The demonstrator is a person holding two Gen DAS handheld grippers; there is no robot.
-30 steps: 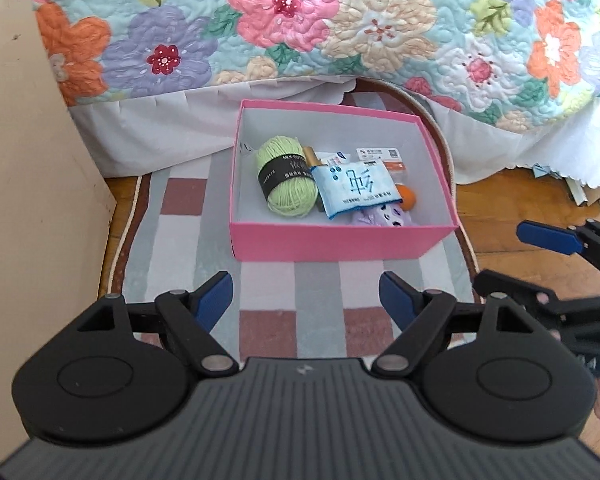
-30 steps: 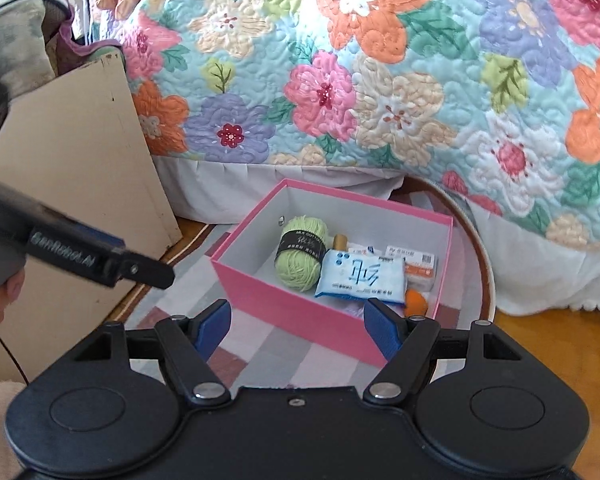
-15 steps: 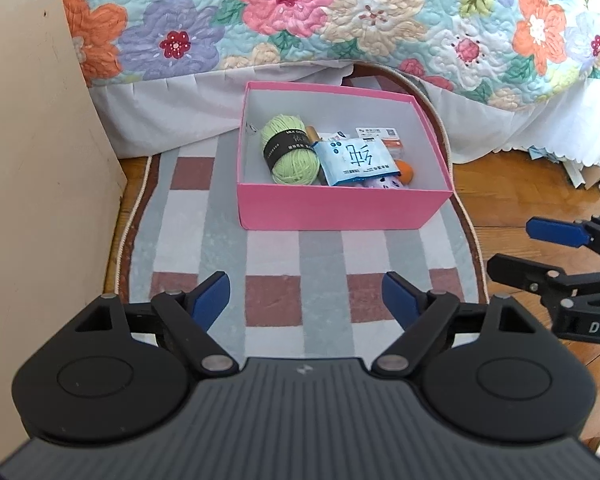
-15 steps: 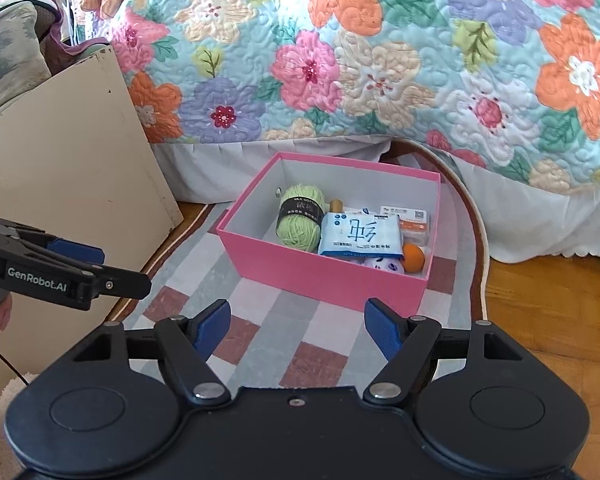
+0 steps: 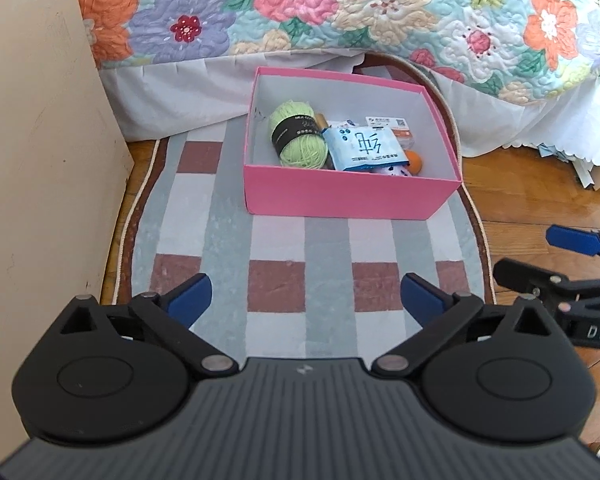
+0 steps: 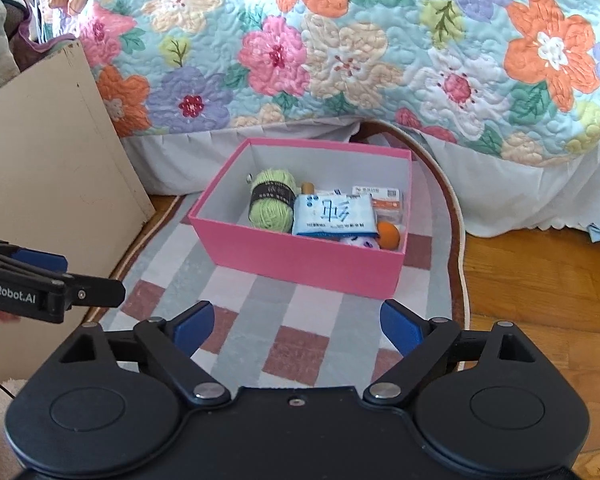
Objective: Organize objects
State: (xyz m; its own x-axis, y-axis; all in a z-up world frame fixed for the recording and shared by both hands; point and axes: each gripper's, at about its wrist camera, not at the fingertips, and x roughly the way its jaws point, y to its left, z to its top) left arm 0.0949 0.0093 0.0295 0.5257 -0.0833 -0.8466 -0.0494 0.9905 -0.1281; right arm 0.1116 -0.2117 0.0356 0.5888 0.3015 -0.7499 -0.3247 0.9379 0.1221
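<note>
A pink box [image 5: 348, 196] [image 6: 300, 256] sits on a checked rug in front of a bed. Inside lie a green yarn ball [image 5: 298, 136] [image 6: 271, 204], a blue-and-white packet [image 5: 364, 148] [image 6: 332, 216], an orange ball [image 5: 413, 161] [image 6: 388, 234], a small white carton [image 5: 388, 124] [image 6: 380, 196] and a white-and-purple item half hidden under the packet. My left gripper [image 5: 306, 298] hovers over the rug short of the box, its jaws opening, nothing between them. My right gripper [image 6: 298, 326] does the same, jaws opening and empty.
The checked rug [image 5: 228, 240] lies on a wooden floor [image 6: 540, 280]. A beige board [image 5: 40, 160] stands at the left. The flowered bedspread [image 6: 340, 40] and white bed skirt close off the back. Papers [image 5: 592, 172] lie at the far right.
Both grippers have backed away from the box, which looks smaller now. The jaws of both stand wider apart than before.
</note>
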